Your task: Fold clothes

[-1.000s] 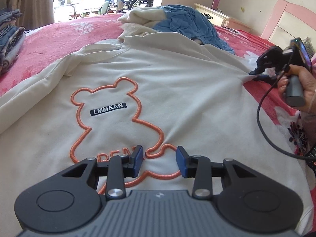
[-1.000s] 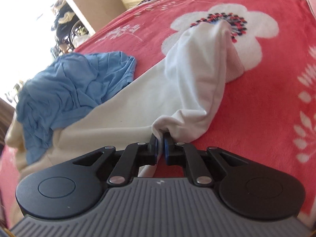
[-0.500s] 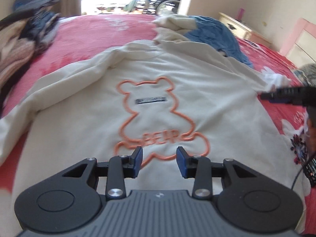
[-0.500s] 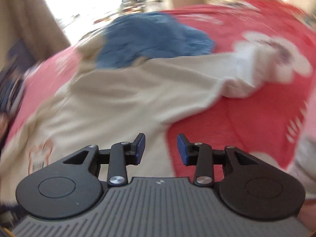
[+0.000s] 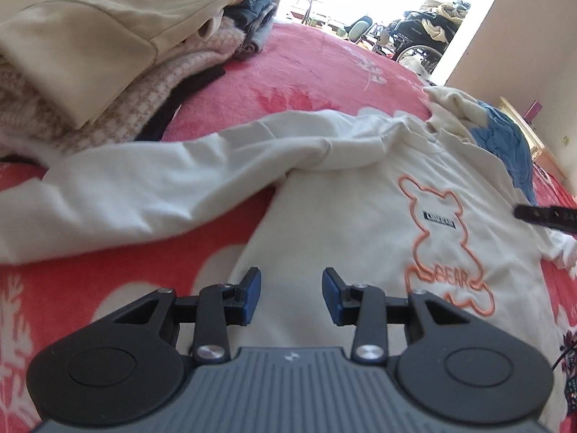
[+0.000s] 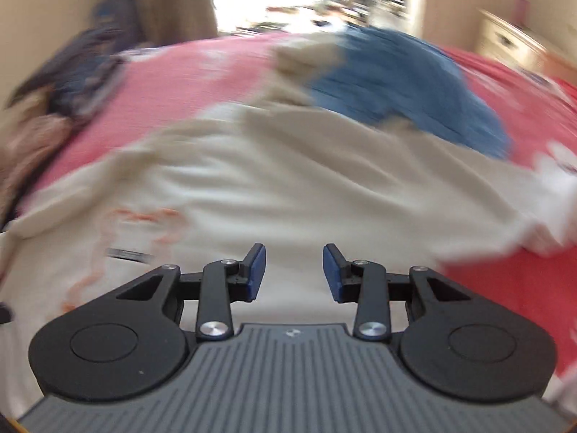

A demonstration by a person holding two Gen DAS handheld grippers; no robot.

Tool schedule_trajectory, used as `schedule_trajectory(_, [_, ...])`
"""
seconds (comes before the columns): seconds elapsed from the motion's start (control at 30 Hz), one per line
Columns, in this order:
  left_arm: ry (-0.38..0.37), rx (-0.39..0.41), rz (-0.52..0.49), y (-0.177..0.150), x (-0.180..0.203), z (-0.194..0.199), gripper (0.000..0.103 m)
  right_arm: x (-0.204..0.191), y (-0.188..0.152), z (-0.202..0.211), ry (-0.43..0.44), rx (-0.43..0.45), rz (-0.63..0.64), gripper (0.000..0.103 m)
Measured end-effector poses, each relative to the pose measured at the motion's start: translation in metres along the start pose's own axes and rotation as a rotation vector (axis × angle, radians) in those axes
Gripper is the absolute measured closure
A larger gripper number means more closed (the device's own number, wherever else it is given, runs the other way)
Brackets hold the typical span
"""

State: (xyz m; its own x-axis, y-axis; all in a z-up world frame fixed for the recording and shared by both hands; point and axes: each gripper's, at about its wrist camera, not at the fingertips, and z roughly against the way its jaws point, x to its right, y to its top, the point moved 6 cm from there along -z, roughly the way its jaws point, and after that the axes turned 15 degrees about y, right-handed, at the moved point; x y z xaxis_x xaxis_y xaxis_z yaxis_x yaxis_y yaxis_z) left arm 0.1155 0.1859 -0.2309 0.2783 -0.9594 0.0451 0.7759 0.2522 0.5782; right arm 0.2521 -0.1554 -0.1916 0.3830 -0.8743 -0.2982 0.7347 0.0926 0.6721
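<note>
Both grippers, left and right, are held wide apart and empty, above the sweatshirt without evident contact. The sweatshirt is spread face-up on the red bed, its left sleeve stretched out leftward. That sleeve may be pinched in a single layer and dragged crooked; the right view is blurred, so its aim is probably unsure.

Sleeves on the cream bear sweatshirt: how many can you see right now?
2. One sleeve lies stretched out to the left of the sweatshirt; the other sleeve trails off right, blurred, its cuff partly cut off.
</note>
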Motion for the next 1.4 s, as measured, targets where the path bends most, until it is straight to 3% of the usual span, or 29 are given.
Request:
schedule_trajectory(0.13, [-0.003,0.092,-0.060,0.028,0.019,-0.015,0.064,-0.053,0.017,-0.070,0.138,-0.038,0.076,0.070])
schedule_trajectory(0.27, [0.024,0.126,-0.103,0.055,0.031,-0.043,0.066,-0.081,0.029,-0.139,0.168,-0.102,0.101,0.070])
schedule_trajectory(0.37, [0.036,0.164,-0.072,0.075,0.025,-0.054,0.066,-0.102,0.053,-0.172,0.173,-0.075,0.137,0.070])
schedule_trajectory(0.53, [0.084,0.177,0.013,0.100,0.002,-0.073,0.063,-0.111,0.110,-0.220,0.234,-0.008,0.083,0.070])
schedule_trajectory(0.63, [0.132,0.151,0.037,0.104,-0.010,-0.090,0.063,-0.099,0.131,-0.249,0.270,-0.001,-0.034,0.069])
schedule_trajectory(0.8, [0.161,0.184,0.069,0.104,-0.023,-0.090,0.061,-0.072,0.156,-0.209,0.377,0.178,-0.232,0.069])
schedule_trajectory(0.9, [0.190,0.202,0.079,0.103,-0.028,-0.088,0.061,-0.079,0.147,-0.172,0.415,0.132,-0.136,0.069])
schedule_trajectory(1.0, [0.212,0.217,0.072,0.106,-0.031,-0.088,0.060,-0.097,0.121,-0.162,0.428,-0.004,0.026,0.070])
schedule_trajectory(1.1, [0.227,0.228,0.054,0.106,-0.030,-0.084,0.060,-0.100,0.105,-0.181,0.345,-0.085,0.121,0.070])
schedule_trajectory(1.27, [0.253,0.233,0.050,0.096,-0.029,-0.070,0.060,-0.063,0.135,-0.205,0.354,-0.005,-0.154,0.068])
schedule_trajectory(1.4, [0.266,0.214,0.106,0.080,-0.032,-0.057,0.060,-0.058,0.152,-0.229,0.339,-0.103,-0.121,0.061])
